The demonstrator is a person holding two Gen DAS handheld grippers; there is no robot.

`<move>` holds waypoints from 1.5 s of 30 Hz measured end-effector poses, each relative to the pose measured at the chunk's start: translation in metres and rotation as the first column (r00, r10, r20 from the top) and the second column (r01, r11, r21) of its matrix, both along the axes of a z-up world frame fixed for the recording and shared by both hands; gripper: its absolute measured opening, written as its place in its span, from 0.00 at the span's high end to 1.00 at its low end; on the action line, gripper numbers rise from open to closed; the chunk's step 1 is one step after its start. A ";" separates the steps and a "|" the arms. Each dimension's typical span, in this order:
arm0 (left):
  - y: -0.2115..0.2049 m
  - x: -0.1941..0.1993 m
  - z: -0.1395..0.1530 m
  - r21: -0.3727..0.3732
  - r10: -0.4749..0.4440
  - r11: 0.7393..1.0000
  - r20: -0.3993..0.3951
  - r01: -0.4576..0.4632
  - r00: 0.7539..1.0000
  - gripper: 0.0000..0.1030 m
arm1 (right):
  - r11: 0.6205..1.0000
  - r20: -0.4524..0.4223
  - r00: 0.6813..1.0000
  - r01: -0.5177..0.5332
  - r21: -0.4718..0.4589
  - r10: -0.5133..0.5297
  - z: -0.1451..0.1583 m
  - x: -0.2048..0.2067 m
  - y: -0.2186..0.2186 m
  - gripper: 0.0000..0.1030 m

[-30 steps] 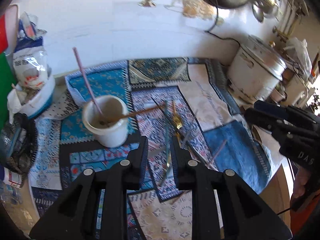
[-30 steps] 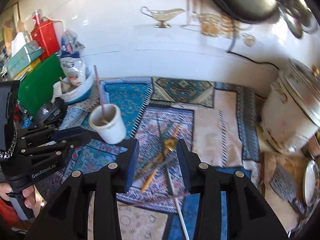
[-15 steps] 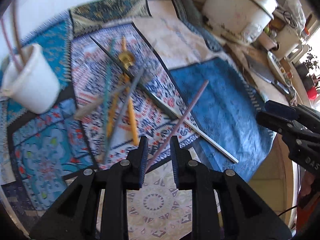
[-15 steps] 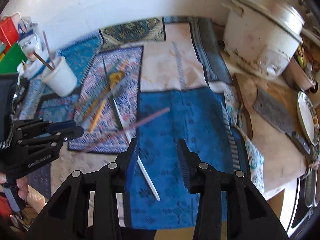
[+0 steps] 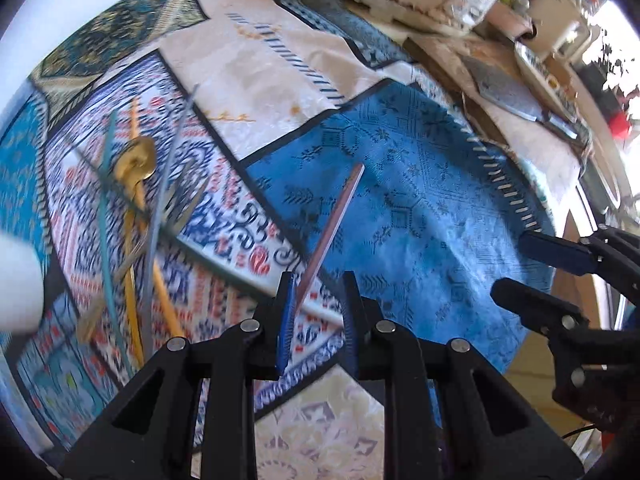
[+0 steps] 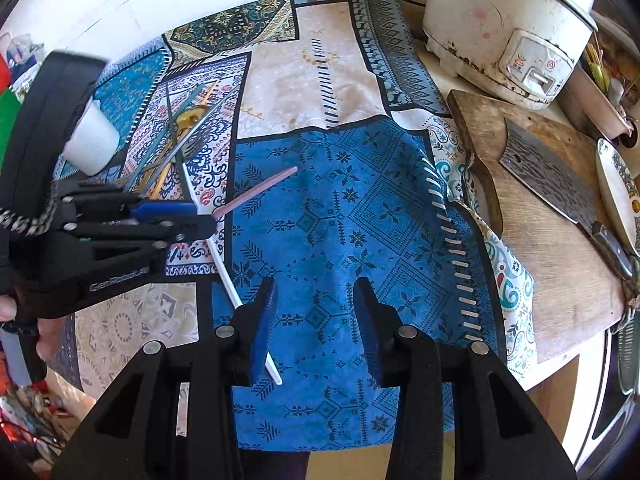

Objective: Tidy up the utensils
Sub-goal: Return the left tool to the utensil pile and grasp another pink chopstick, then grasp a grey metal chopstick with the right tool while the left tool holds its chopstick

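Left jaws: the left gripper (image 5: 318, 292) points steeply down with a narrow gap; the near end of the pink chopstick (image 5: 334, 222) sits between the pads, against the left one, but a firm grip cannot be told.
Pink chopstick: lies on the patchwork cloth (image 5: 420, 200), running from the left jaws toward 1 o'clock over the blue patch.
White chopstick: a thin white chopstick (image 6: 224, 272) crosses under the pink one and runs toward 5 o'clock in the right wrist view, ending just beside the right gripper's left finger.
Right jaws: the right gripper (image 6: 314, 320) is moderately apart with nothing between, hovering over the blue patch.
Utensil pile: the remaining utensils (image 5: 136, 200), among them a gold spoon, a fork and yellow and teal sticks, lie crossed at 10 o'clock from the left jaws, blurred.
White cup: the white cup (image 6: 90, 148) stands at 9 o'clock, beside the pile.
Counter edge: at 2 o'clock a rice cooker (image 6: 508, 28); at 3 o'clock a cleaver (image 6: 560, 176) rests on a wooden cutting board (image 6: 560, 260).
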State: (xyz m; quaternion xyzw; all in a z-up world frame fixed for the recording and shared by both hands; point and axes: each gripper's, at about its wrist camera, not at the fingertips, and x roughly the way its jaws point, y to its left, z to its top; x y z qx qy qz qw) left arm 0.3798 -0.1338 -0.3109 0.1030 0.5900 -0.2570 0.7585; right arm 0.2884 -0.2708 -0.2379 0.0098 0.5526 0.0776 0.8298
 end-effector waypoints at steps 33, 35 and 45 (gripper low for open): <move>0.108 -0.038 0.056 -0.061 0.254 0.967 0.166 -0.247 0.953 0.96 | 0.968 -0.091 0.964 -0.246 0.042 0.249 -0.036 0.044 0.079 0.65; 0.123 -0.043 0.058 -0.079 0.301 0.953 0.173 -0.291 0.938 0.96 | 0.959 -0.112 0.952 -0.282 0.030 0.284 -0.043 0.049 0.092 0.65; 0.183 -0.065 0.075 -0.162 0.476 0.877 0.181 -0.451 0.861 0.96 | 0.950 -0.091 0.946 -0.308 0.045 0.311 -0.035 0.083 0.118 0.66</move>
